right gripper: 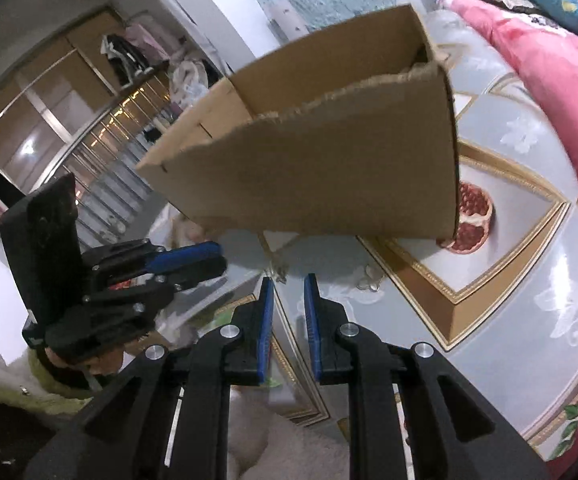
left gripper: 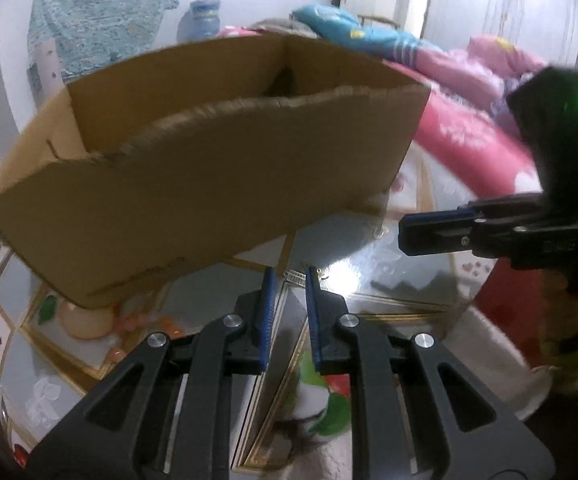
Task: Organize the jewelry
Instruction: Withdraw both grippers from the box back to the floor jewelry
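Note:
An open brown cardboard box (left gripper: 209, 184) (right gripper: 321, 176) with a torn front rim stands on the glossy printed tablecloth (left gripper: 389, 280) (right gripper: 509, 280). My left gripper (left gripper: 290, 272) (right gripper: 221, 262) hovers just in front of the box, its blue pads a narrow gap apart with nothing between them. My right gripper (right gripper: 288, 280) (left gripper: 403, 236) hangs beside it on the right, also slightly open with nothing between its fingers. A small pale glinting piece (left gripper: 298, 277) (right gripper: 279, 276) lies on the cloth just past the fingertips; it is too small to identify. The inside of the box is hidden.
Pink and blue bedding (left gripper: 461, 140) (right gripper: 561, 80) is piled behind and right of the box. A teal-covered object (left gripper: 101, 12) and a blue water jug (left gripper: 203, 20) stand against the far wall. The right wrist view shows a wardrobe with clothes (right gripper: 129, 52) at the left. A pomegranate print (right gripper: 471, 216) marks the cloth.

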Motion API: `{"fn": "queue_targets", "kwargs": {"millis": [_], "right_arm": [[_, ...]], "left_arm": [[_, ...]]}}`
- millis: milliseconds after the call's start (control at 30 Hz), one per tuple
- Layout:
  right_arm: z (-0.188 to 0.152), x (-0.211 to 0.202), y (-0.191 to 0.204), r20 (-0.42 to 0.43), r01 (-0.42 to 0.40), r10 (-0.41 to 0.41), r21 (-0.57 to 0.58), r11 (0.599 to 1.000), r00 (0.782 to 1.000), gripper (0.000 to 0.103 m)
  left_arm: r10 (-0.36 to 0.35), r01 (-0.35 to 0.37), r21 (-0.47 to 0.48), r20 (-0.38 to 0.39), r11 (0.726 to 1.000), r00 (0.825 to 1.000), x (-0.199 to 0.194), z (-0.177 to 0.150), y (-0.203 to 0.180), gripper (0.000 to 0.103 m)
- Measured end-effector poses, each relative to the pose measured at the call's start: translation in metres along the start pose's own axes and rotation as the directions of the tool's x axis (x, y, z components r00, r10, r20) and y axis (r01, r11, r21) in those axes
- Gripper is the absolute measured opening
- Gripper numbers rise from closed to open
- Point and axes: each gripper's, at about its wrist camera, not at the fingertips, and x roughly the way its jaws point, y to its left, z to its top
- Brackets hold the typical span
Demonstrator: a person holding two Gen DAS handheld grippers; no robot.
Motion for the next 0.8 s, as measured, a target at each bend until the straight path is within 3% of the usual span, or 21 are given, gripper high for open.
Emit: {"fn": "queue_targets", "kwargs": {"millis": [300,800], "right_arm": [[0.001,0.013,0.003,-0.012,-0.012,0.012,0.009,1.0,1.0,0.016],[0.0,0.018,0.001,-0.017,-0.015,0.016,0.022,1.0,1.0,0.016]], "left_arm": [[-0.01,0.01,0.007,-0.066,1.0,0.998,0.031,0.007,0.0,0.014],[0.011,-0.005,0.085,-0.07,0.996,0.997,0.039,0.014,-0.009,0.011]]}}
